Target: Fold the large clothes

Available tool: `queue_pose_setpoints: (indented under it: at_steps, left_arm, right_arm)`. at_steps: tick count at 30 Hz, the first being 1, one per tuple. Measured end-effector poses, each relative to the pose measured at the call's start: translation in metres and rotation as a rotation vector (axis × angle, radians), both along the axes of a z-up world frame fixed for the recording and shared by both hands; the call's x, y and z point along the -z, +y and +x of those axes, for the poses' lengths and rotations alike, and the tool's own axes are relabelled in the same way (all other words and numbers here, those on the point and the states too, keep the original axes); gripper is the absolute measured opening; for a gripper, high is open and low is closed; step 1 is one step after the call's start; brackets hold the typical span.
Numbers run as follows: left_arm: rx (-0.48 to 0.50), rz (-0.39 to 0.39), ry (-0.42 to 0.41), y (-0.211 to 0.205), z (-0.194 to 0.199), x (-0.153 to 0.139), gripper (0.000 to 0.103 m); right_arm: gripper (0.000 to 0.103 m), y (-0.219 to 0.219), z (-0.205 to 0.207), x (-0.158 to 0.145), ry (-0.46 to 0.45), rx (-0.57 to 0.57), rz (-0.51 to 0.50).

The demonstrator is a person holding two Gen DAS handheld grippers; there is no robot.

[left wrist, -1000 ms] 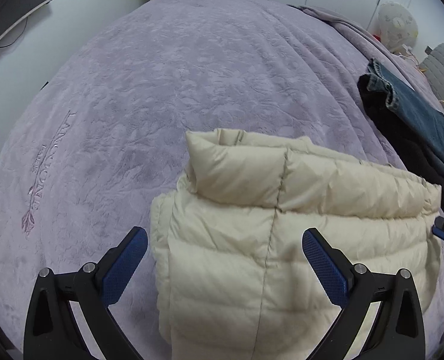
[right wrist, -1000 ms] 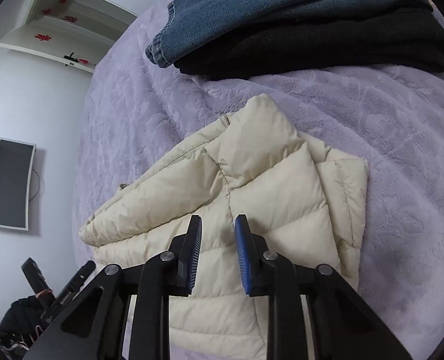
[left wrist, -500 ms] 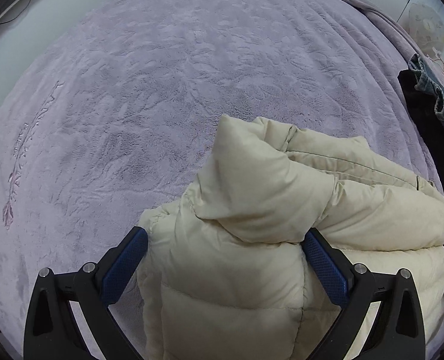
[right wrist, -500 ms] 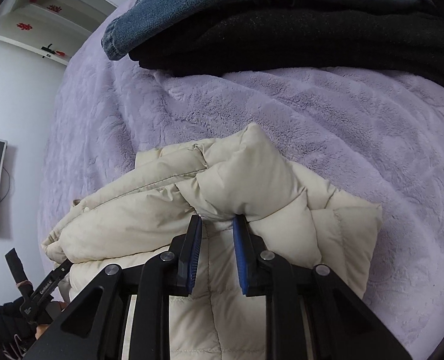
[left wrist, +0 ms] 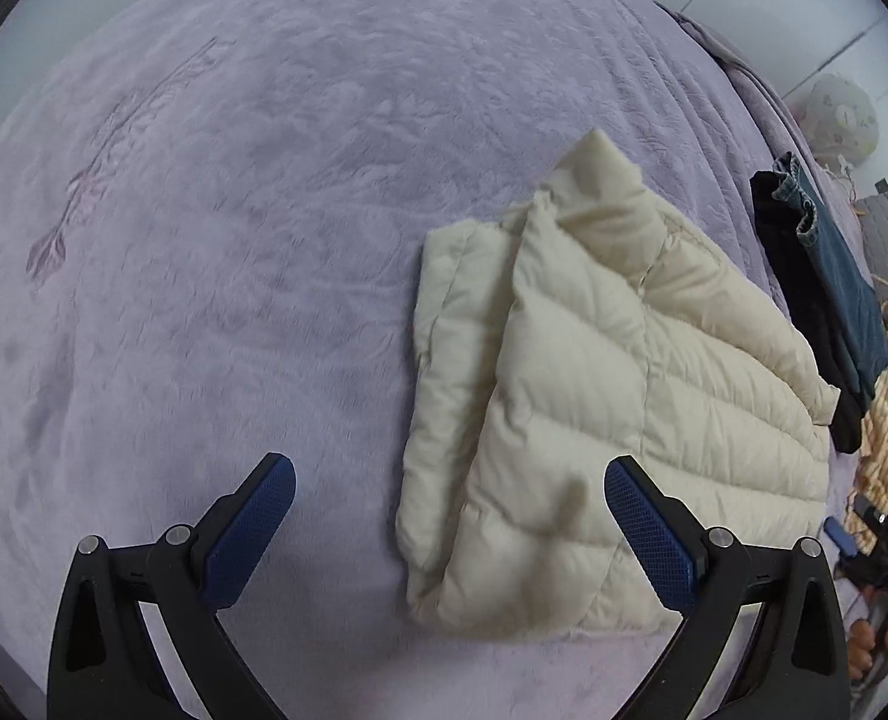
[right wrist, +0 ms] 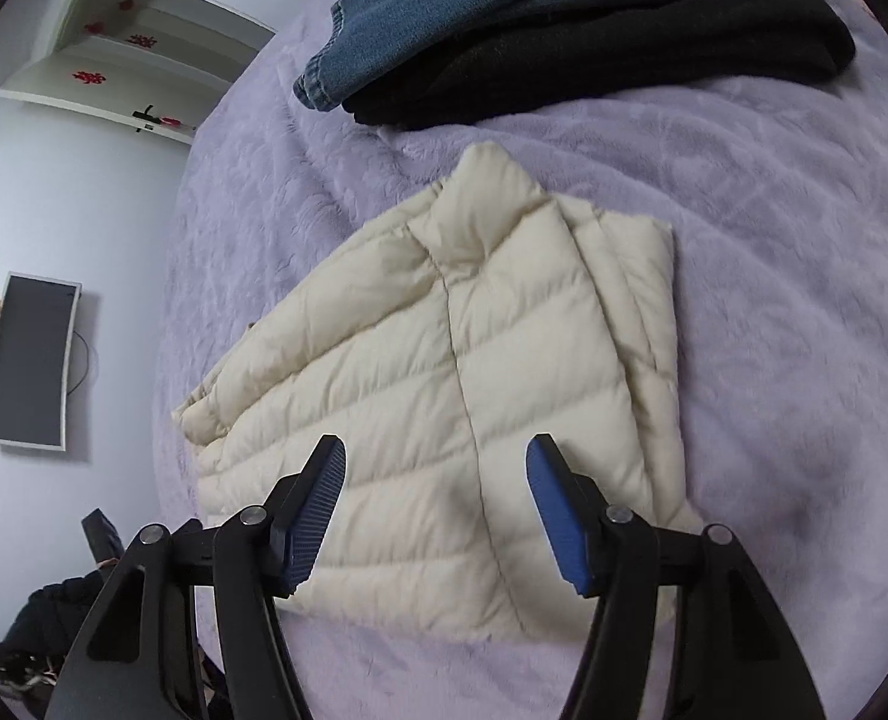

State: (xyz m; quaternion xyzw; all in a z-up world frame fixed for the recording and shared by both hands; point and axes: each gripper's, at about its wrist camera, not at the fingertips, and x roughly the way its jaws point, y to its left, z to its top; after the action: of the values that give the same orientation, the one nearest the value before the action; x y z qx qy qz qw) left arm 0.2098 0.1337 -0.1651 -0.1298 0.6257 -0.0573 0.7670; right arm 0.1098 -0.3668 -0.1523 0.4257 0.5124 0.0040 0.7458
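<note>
Fingers of the right gripper (right wrist: 436,468) stand apart above the near part of the cream puffer jacket (right wrist: 468,378), having just been opening; nothing is pinched between the blue pads, and the jacket lies below them on the bed; the left gripper (left wrist: 449,504) has its fingers spread wide too, one pad over bare blanket beside the jacket's folded edge, the other over the jacket's near corner, gripping nothing. The jacket (left wrist: 612,396) lies folded into a compact bundle on the lilac blanket (left wrist: 252,228) that covers the bed, its collar end pointing away from both grippers and its quilted back uppermost; one folded layer shows as a narrower strip along one side. Beyond the jacket's collar, near but apart from it, lies a stack of folded clothes: blue jeans (right wrist: 504,6) on top of a black garment (right wrist: 624,60). Far from the jacket, a dark screen (right wrist: 30,360) hangs on the pale wall.
</note>
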Motion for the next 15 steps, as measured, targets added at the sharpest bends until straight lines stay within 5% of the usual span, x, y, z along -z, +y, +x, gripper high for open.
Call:
queue_pose_setpoints:
  at_steps: [9, 15]
  left_arm:
    - [-0.072, -0.203, 0.13, 0.02, -0.052, 0.045, 0.103]
    - [-0.11, -0.293, 0.154, 0.007, -0.052, 0.066, 0.103]
  right_arm:
    - [0.067, 0.025, -0.09, 0.027, 0.044, 0.077, 0.178]
    - [0.067, 0.022, -0.104, 0.071, 0.072, 0.214, 0.285]
